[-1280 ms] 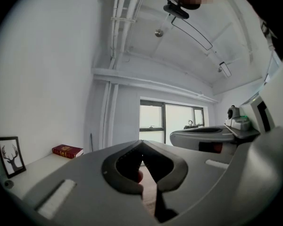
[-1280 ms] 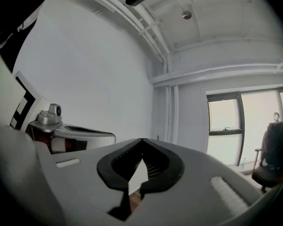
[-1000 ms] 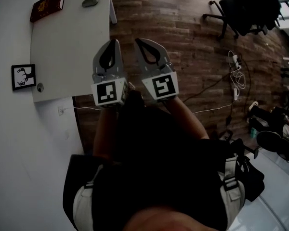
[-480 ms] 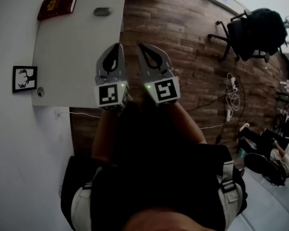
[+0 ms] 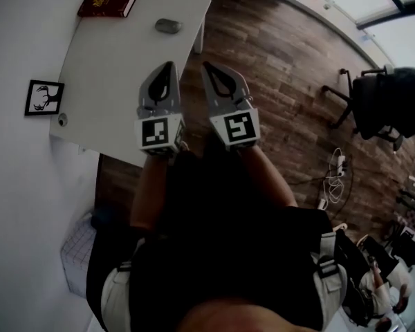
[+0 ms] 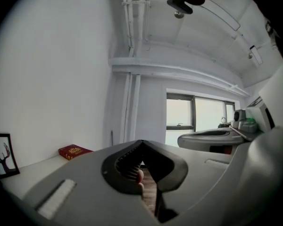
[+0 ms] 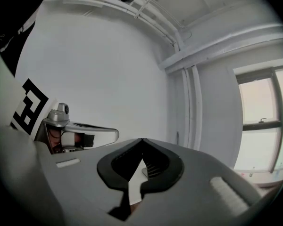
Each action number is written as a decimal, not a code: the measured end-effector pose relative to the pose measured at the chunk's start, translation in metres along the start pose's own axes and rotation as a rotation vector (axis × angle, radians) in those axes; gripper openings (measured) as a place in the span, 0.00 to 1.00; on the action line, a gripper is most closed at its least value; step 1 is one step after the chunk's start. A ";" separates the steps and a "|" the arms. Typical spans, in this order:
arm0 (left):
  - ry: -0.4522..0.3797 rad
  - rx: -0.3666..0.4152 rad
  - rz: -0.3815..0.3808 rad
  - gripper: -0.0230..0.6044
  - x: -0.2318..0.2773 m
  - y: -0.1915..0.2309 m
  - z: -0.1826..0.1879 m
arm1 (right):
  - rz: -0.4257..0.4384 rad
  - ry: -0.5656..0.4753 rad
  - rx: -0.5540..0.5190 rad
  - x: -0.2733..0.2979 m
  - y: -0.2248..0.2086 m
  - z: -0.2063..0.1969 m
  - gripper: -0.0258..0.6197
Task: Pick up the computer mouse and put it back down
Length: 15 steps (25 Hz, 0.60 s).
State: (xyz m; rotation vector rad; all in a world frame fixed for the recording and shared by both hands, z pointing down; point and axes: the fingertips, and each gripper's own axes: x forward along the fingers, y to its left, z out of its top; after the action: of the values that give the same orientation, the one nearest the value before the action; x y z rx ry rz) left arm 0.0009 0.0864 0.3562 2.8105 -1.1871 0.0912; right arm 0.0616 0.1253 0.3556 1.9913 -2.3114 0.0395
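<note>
Left tongs (image 5: 169, 66) and right tongs (image 5: 207, 66) closed, empty; we should open one before reaching the mouse (image 5: 168, 25) at the far edge of the counter (image 5: 104, 81).

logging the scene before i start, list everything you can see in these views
table: 1, white, upper left, against the wall
computer mouse: 1, grey, on the table near its far right edge
book: 1, dark red, table's far corner
framed picture: 1, black frame, antlered silhouette, table's wall side
small round object: 1, grey, beside the picture; too small to identify
floor: brown wood planks
office chair: 1, black, on the floor at right
power strip and cables: white, on the floor at right
left gripper: 1, grey, marker cube, jaws shut, empty
right gripper: 1, grey, marker cube, jaws shut, empty
</note>
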 end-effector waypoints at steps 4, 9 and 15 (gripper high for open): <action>0.006 -0.004 0.092 0.04 0.038 -0.003 -0.001 | 0.091 0.010 0.013 0.021 -0.037 -0.005 0.06; 0.044 -0.017 0.172 0.04 0.071 -0.005 -0.004 | 0.180 0.020 0.064 0.048 -0.069 -0.012 0.06; 0.083 -0.021 0.233 0.04 0.089 0.023 -0.016 | 0.228 0.054 0.079 0.087 -0.073 -0.027 0.06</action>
State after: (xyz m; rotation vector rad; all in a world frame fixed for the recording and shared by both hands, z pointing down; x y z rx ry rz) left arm 0.0456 0.0088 0.3810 2.6113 -1.4798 0.2084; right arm 0.1229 0.0311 0.3874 1.7254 -2.5263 0.2006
